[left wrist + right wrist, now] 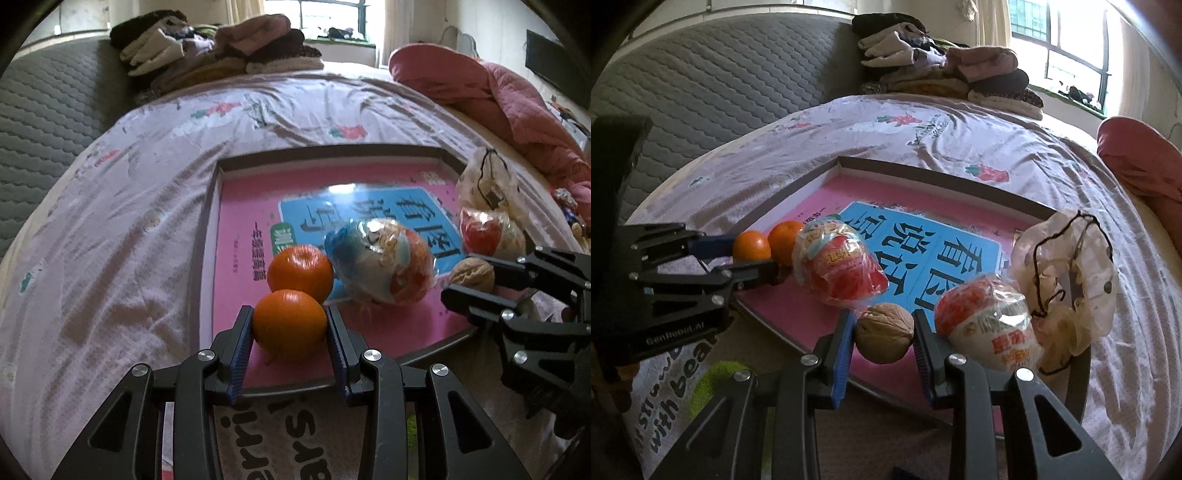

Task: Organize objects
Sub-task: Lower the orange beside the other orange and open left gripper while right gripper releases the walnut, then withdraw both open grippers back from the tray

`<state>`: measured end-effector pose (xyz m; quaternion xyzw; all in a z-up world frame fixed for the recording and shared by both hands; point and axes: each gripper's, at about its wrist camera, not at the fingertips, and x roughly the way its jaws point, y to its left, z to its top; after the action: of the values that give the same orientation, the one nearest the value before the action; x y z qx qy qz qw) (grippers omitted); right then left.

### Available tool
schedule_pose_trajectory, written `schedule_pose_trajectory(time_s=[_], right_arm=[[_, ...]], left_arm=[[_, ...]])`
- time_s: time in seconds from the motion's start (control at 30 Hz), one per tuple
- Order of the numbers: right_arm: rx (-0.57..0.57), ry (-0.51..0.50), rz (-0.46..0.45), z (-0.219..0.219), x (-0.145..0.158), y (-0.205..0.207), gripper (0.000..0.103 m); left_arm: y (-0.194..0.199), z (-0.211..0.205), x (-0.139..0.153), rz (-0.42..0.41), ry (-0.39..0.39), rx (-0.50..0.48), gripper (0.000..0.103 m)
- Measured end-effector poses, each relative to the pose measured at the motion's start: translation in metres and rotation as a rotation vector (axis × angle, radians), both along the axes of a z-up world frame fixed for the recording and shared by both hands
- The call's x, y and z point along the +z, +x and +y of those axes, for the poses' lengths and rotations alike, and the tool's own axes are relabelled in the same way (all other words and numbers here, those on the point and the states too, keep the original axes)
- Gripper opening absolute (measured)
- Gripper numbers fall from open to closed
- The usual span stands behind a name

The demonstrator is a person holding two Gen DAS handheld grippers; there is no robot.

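A shallow tray with a pink and blue printed base lies on the bed. My left gripper is shut on an orange at the tray's near left; a second orange sits just behind it. My right gripper is shut on a walnut at the tray's near edge. The walnut also shows in the left wrist view. Two wrapped snack packs lie on the tray either side of the walnut. A translucent hair scrunchie rests at the tray's right edge.
A floral sheet covers the bed. Folded clothes are stacked at the far end, and a pink quilt lies at the right. A grey quilted headboard stands on the left. A printed cloth lies under the tray's near edge.
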<state>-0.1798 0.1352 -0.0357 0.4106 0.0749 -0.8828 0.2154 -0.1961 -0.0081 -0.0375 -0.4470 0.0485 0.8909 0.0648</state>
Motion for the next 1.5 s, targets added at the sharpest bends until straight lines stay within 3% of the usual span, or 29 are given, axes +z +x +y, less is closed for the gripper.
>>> schedule_pose_trajectory(time_s=[0.63,0.83,1.5], right_arm=[[-0.014,-0.024,-0.061,0.002,-0.005,-0.010,0.032],[-0.027,-0.024,-0.063,0.003,-0.004,-0.009,0.034],[-0.023,0.008,0.018,0.000,0.019,0.009,0.042]], left_arm=[[-0.008,-0.007,-0.002,-0.031,0.070,0.010,0.040],[-0.005,-0.005,0.003,-0.015,0.072,-0.001,0.047],[0.007,-0.003,0.019,0.046,0.026,0.002,0.054]])
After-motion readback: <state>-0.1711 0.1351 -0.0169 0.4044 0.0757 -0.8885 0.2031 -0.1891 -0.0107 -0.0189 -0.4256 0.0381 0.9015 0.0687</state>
